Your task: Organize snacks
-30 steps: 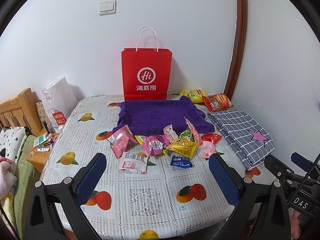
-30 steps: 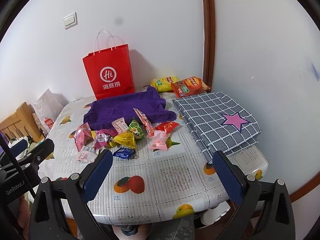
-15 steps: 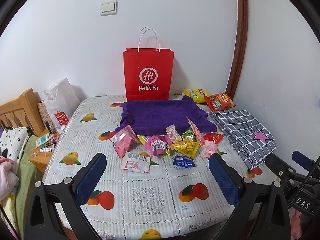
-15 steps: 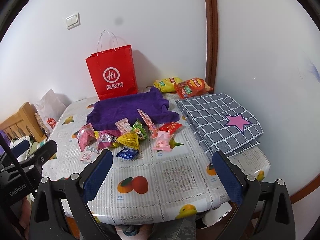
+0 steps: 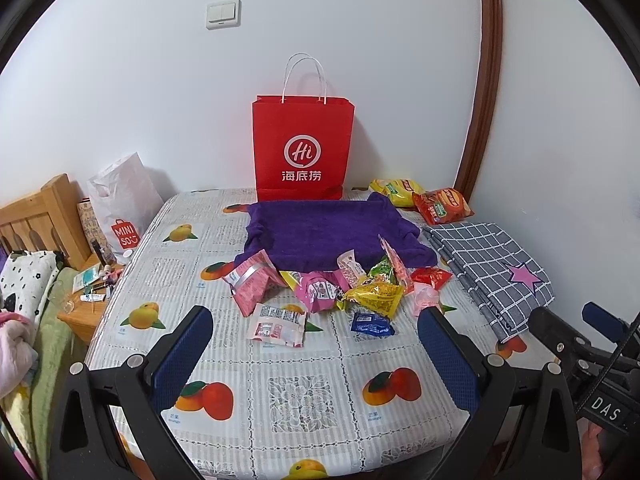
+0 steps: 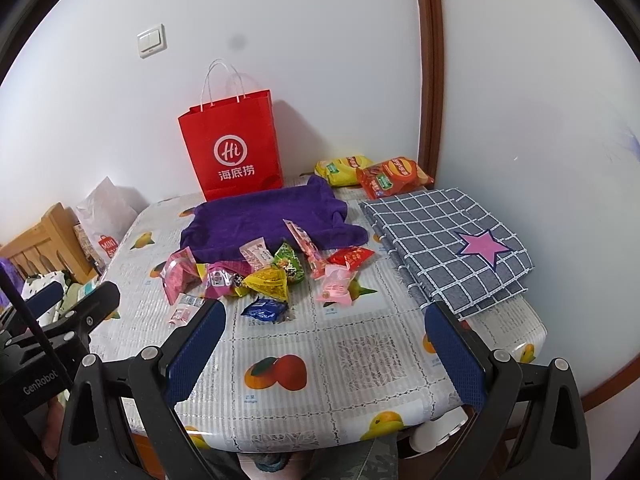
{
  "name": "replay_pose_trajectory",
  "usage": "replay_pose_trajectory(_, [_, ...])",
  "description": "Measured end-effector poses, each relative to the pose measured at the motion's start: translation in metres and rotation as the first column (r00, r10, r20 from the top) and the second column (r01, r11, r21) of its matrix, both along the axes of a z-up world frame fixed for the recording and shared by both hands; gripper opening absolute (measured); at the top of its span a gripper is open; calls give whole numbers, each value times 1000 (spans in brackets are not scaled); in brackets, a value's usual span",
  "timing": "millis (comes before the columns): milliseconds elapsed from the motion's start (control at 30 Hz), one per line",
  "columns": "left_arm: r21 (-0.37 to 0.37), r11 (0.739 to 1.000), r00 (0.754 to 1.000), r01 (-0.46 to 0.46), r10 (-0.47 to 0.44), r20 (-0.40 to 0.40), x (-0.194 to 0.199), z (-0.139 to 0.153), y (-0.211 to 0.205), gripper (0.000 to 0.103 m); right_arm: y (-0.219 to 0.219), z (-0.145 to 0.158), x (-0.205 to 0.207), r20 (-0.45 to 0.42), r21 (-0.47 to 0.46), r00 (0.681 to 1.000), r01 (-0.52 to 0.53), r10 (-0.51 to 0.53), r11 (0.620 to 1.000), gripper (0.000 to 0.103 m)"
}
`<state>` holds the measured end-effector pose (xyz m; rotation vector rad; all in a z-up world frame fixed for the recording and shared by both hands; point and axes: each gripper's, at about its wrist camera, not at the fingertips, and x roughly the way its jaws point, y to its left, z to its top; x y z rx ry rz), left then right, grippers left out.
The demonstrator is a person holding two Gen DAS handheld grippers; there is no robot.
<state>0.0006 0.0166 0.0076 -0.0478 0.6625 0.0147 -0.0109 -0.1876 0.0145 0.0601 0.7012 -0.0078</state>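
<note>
My left gripper (image 5: pixel 314 334) hangs spread wide over the near table (image 5: pixel 304 400), empty. My right gripper (image 6: pixel 324 330) likewise, jaws apart, grasping nothing. Snack packets (image 5: pixel 340 288) lie heaped mid-table against the front edge of the purple towel (image 5: pixel 328 228). Red paper bag (image 5: pixel 303 148) upright behind, against the wall. Checked cloth (image 6: pixel 444 236) to the right.

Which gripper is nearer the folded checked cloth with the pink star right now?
Right. The checked cloth lies just beyond the right gripper's right finger; the left gripper sits further left, facing the snack pile.
</note>
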Motion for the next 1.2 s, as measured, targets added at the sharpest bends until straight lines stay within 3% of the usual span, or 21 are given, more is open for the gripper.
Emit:
replay_pose_trajectory(700, [-30, 999, 1000, 12, -12, 3, 9, 8, 10, 103, 11, 9, 9, 2, -17, 1000, 2, -2, 1000, 100])
replay_pose_trajectory(1200, [-53, 999, 1000, 4, -5, -17, 40, 7, 23, 103, 26, 15, 36, -13, -54, 1000, -26, 25, 998, 100])
